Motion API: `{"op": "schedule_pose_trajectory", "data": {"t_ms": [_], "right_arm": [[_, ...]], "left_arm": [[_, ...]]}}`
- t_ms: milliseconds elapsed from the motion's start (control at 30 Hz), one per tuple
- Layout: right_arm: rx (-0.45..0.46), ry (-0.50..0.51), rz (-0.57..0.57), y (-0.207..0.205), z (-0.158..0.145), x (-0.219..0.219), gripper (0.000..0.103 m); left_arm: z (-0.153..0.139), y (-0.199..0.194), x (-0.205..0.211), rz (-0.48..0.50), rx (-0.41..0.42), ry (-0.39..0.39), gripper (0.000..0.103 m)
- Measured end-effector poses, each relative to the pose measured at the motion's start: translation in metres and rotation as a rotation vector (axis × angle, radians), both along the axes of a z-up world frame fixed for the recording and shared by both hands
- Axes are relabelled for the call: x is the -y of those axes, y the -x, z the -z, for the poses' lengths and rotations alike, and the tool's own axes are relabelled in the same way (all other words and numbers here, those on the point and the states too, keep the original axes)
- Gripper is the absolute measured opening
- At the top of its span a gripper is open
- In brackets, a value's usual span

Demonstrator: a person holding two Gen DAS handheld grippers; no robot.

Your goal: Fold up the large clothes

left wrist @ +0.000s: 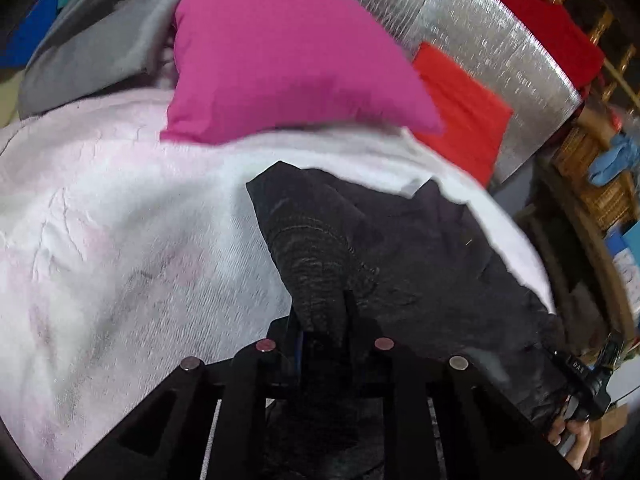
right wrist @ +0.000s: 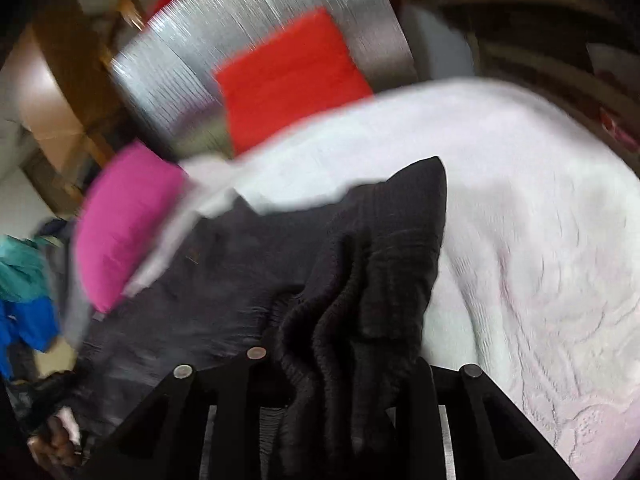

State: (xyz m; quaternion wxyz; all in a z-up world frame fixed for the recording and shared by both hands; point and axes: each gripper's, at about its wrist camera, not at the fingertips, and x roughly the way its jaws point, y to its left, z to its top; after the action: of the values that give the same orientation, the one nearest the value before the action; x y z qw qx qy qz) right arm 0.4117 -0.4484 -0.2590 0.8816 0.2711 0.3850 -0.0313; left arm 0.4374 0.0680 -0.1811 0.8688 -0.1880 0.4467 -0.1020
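A dark grey-black garment (left wrist: 432,256) with a ribbed hem lies on a white and pale pink bedspread (left wrist: 120,216). My left gripper (left wrist: 324,320) is shut on the ribbed edge of the garment, which rises as a fold between the fingers. In the right wrist view my right gripper (right wrist: 344,364) is shut on a bunched part of the same garment (right wrist: 384,248), which drapes over the fingers and hides their tips. The right gripper and the hand holding it also show at the lower right of the left wrist view (left wrist: 580,384).
A magenta pillow (left wrist: 280,60) and a red cushion (left wrist: 464,112) lie at the head of the bed against a silver padded headboard (left wrist: 500,40). Grey, blue and teal clothes (left wrist: 80,40) are piled at the far left. Wicker shelves (left wrist: 600,184) stand beside the bed.
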Motion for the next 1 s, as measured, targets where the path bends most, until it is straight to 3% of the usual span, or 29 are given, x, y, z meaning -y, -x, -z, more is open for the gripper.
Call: {"op": "schedule_pose_trajectory", "data": {"t_ms": [167, 200, 300, 433, 633, 700, 767, 867, 1000], "right_arm": [[-0.035, -0.182, 0.010, 0.020, -0.006, 0.031, 0.066], [-0.030, -0.175, 0.008, 0.024, -0.011, 0.033, 0.067], [-0.034, -0.190, -0.007, 0.039, -0.013, 0.045, 0.069], [-0.068, -0.295, -0.020, 0.049, 0.004, 0.057, 0.070], [-0.075, -0.456, -0.098, 0.047, 0.026, 0.049, 0.071], [-0.082, -0.418, -0.106, 0.047, 0.027, 0.037, 0.072], [-0.069, -0.357, -0.101, 0.049, 0.020, 0.027, 0.052], [-0.014, -0.256, -0.068, 0.061, -0.005, 0.015, 0.039], [0.006, -0.140, -0.054, 0.072, -0.020, -0.001, 0.038]], "left_arm": [[0.007, -0.001, 0.001, 0.003, -0.065, -0.024, 0.029], [0.005, 0.000, 0.000, 0.006, -0.066, -0.022, 0.031], [0.001, 0.007, -0.004, 0.011, -0.086, -0.021, 0.054], [-0.002, 0.017, -0.001, 0.043, -0.102, 0.010, 0.059], [0.001, 0.032, 0.002, 0.073, -0.102, -0.028, 0.066], [0.002, 0.034, 0.005, 0.078, -0.088, -0.053, 0.066], [0.005, 0.034, 0.010, 0.086, -0.074, -0.105, 0.066], [0.006, 0.034, 0.018, 0.086, -0.065, -0.172, 0.066], [-0.002, 0.040, 0.031, 0.090, -0.006, -0.262, 0.066]]}}
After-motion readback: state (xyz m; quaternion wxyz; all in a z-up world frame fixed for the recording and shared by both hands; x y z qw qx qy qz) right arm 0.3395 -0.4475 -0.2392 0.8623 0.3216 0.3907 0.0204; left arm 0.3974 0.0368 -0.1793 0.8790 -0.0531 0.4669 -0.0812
